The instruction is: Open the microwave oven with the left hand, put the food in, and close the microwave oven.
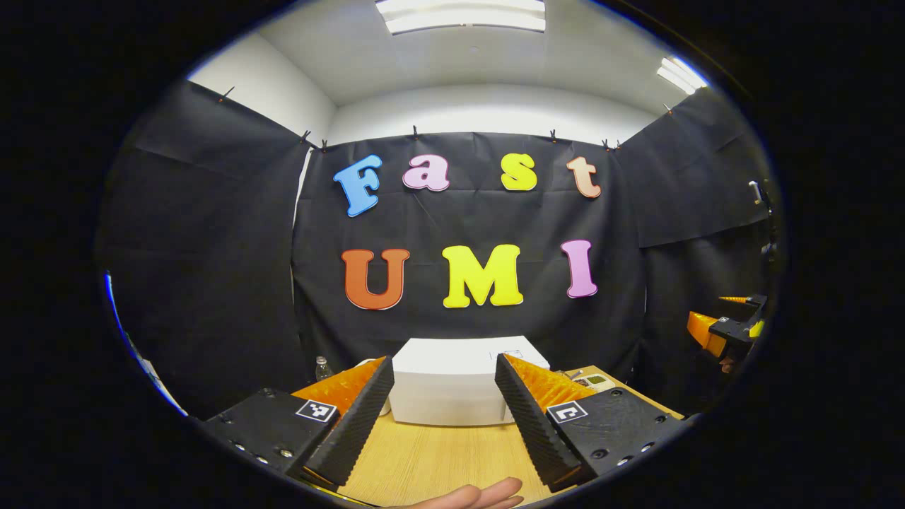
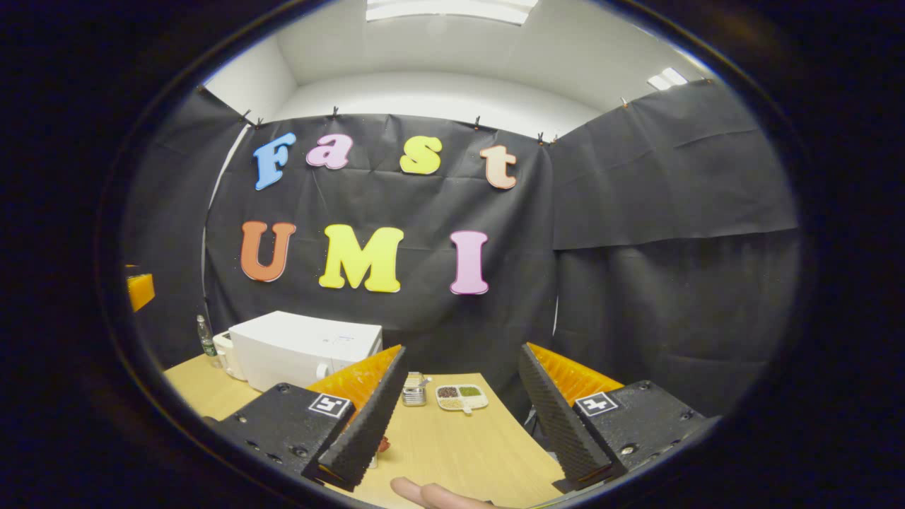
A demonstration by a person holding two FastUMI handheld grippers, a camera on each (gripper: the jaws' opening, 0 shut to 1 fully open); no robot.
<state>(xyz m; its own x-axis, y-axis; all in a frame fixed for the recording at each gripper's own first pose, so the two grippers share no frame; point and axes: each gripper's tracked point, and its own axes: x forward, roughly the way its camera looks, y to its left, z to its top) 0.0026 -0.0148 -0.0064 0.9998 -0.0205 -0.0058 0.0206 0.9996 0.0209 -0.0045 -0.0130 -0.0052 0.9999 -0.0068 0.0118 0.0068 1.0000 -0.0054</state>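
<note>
Two ridged grippers, left gripper (image 1: 444, 410) and right gripper (image 2: 459, 417) spread apart, boxy white microwave (image 1: 452, 382), wooden table (image 1: 431, 459).

No legible txt or labels.

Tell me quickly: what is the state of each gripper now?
Left gripper: open, holding nothing.
Right gripper: open, holding nothing.

Parts hiding behind the claws and the picture edges

The left claw (image 1: 444, 417) is covering both lower corners of the microwave oven (image 1: 452, 385); a hand (image 1: 474, 497) is getting cut at the bottom edge, and the food tray (image 2: 462, 396) contents are staying too small to tell.
</note>
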